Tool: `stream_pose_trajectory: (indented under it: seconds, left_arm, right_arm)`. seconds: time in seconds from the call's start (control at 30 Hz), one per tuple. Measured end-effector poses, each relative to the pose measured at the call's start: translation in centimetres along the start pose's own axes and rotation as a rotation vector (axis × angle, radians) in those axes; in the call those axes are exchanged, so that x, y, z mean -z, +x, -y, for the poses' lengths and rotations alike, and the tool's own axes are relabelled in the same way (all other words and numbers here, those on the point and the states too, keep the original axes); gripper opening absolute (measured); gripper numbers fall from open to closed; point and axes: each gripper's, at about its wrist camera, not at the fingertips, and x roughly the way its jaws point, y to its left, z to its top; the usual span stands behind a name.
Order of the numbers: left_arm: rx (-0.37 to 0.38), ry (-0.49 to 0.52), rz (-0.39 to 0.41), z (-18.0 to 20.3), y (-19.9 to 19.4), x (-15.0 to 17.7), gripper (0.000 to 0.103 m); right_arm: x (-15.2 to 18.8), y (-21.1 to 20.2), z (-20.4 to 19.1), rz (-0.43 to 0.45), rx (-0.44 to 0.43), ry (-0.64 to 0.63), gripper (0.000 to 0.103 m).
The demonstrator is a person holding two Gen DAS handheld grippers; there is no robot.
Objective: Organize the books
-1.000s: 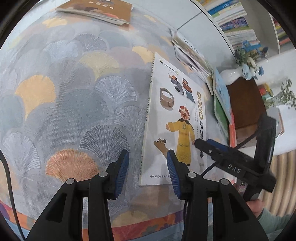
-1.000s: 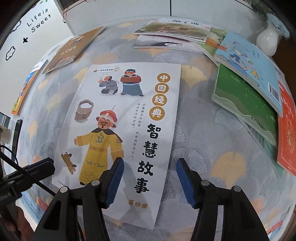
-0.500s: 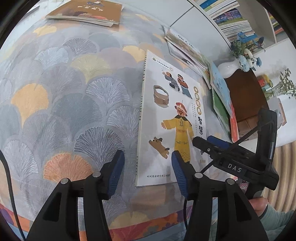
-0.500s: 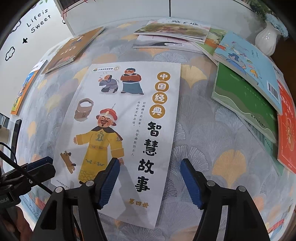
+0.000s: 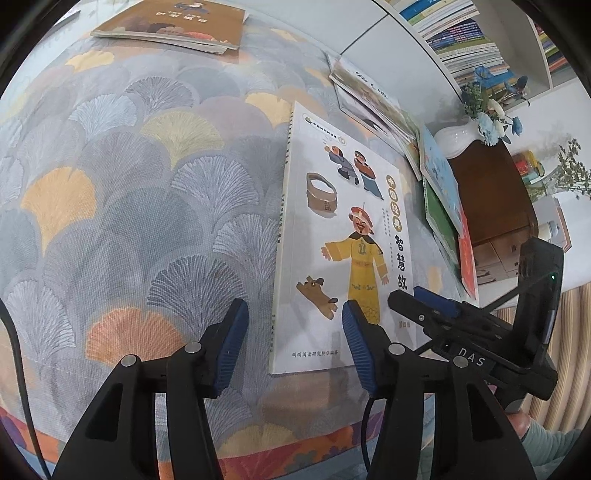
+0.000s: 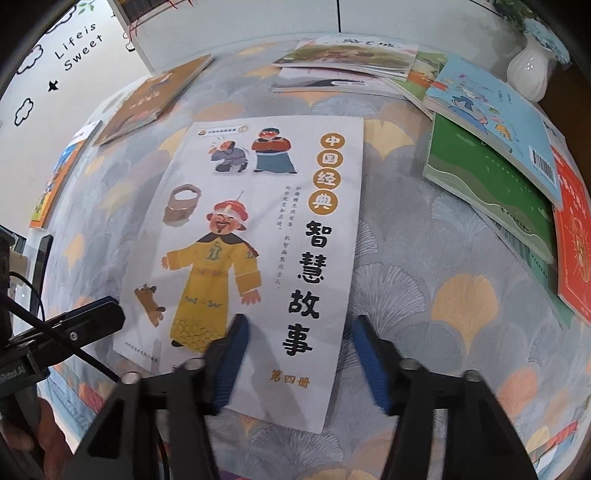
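Flat below both spread hand-held grippers — left (image 5: pixel 291 325), right (image 6: pixel 297 341) closing — white storybook (image 6: pixel 258 236), ungripped.

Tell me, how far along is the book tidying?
Early, it seems. No finished pile shows: a brown book lies apart, and others overlap loosely along the table's far edge and side. In hand: the white storybook lies flat on the cloth while the left gripper straddles its spine edge and the right gripper, jaws closing, straddles its other edge; neither grips yet. Lifting and stacking remain.
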Motion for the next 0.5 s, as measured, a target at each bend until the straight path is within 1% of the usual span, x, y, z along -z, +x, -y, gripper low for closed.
stream_pose_trajectory:
  seconds: [0.17,0.3,0.5]
  left_arm:
    - [-0.001,0.009,-0.003,0.2,0.0,-0.2,0.051]
    - [0.036,0.015,-0.024,0.8,0.5,-0.4,0.051]
    - [-0.002,0.066,-0.043,2.2,1.1,-0.4,0.051]
  right_arm:
    - [0.2,-0.4,0.5,0.015,-0.020,0.034,0.045]
    - [0.6,-0.5,1.0,0.016,-0.016,0.050,0.044]
    - [1.4,-1.1,2.3,0.002,-0.046,0.103,0.044]
